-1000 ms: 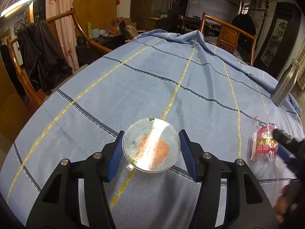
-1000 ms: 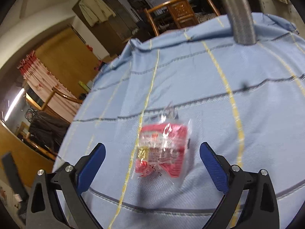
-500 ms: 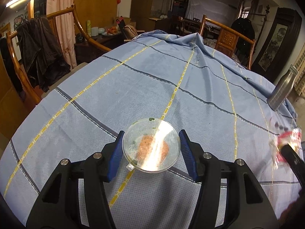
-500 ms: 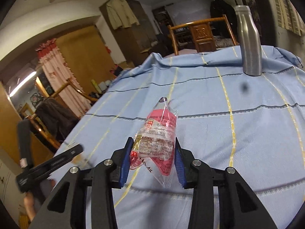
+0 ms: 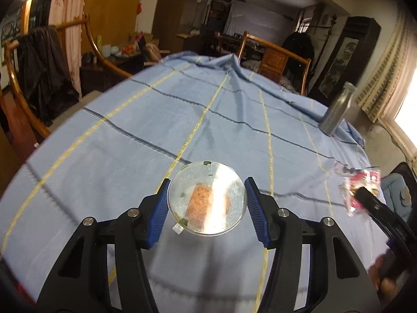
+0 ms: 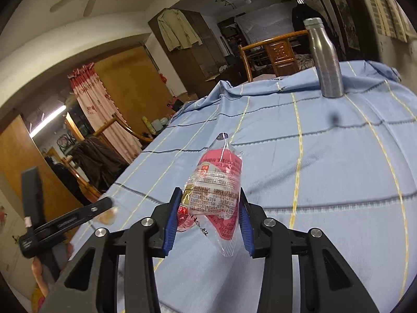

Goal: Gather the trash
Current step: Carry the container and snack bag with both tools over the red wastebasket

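The left hand-held gripper point(image 5: 207, 203) is clamped on a clear round lid point(image 5: 206, 197), its blue pads point(image 5: 157, 215) pressed against opposite edges of the disc. Through the lid an orange patch shows, with small green flecks near the rim. The lid is held above the desk point(image 5: 130, 143), which is covered in a blue cloth with yellow and dark stripes.

The right hand-held gripper point(image 6: 208, 216) is closed tight on a wrapper point(image 6: 212, 190), a clear plastic packet printed in red and white with small text. The packet stands upright between the pads point(image 6: 170, 224), its sealed top pointing up and its lower end hanging below them, lifted clear of the desk. In the left wrist view the same wrapper point(image 5: 361, 185) appears to the right of the lid, blurred, with the black tip of the right gripper in front of it.

A steel bottle point(image 6: 325, 60) stands upright on the cloth at the far right of the desk, well apart from the lid and beyond the wrapper. A wooden chair point(image 6: 273, 52) sits behind the desk, to the left of the bottle.
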`<state>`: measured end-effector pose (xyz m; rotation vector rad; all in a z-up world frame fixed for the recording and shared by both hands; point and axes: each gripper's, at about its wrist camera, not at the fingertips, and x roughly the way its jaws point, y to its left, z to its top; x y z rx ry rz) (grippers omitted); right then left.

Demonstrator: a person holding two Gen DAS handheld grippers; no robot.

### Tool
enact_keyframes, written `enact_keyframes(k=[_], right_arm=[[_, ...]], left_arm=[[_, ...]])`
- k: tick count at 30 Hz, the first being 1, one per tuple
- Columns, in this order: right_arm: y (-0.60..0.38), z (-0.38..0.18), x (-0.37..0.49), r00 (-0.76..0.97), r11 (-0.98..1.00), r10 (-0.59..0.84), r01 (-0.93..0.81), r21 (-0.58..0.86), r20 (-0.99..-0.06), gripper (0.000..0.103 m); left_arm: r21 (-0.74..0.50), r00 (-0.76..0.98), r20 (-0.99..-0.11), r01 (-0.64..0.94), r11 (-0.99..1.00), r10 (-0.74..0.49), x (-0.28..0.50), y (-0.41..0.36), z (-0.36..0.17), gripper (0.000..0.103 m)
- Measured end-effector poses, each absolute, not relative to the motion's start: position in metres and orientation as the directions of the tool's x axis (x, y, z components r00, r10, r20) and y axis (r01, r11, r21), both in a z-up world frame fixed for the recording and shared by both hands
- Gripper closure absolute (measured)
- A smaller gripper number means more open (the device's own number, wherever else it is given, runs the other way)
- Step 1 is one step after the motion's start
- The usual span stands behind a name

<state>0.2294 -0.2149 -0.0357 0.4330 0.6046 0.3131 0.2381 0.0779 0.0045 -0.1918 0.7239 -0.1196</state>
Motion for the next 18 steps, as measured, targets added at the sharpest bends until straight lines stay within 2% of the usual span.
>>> enact_keyframes(k=[11,18], right_arm=[[-0.228,-0.019,0.149,0.795,0.826,0.452,-0.201,0.526,-0.405,0.062],[-0.224,0.004,0.089,0.820,0.831,0.456,-0.253,0.495,-0.346,0.062]], left_arm=[[-0.122,0.838,-0.539,0.023,0.992,-0.085,0.125,0.076,0.050,0.047],[-0.109,0.879,-0.473,0.008,0.994,-0.059,0.063,0.074,0.064,0.047]])
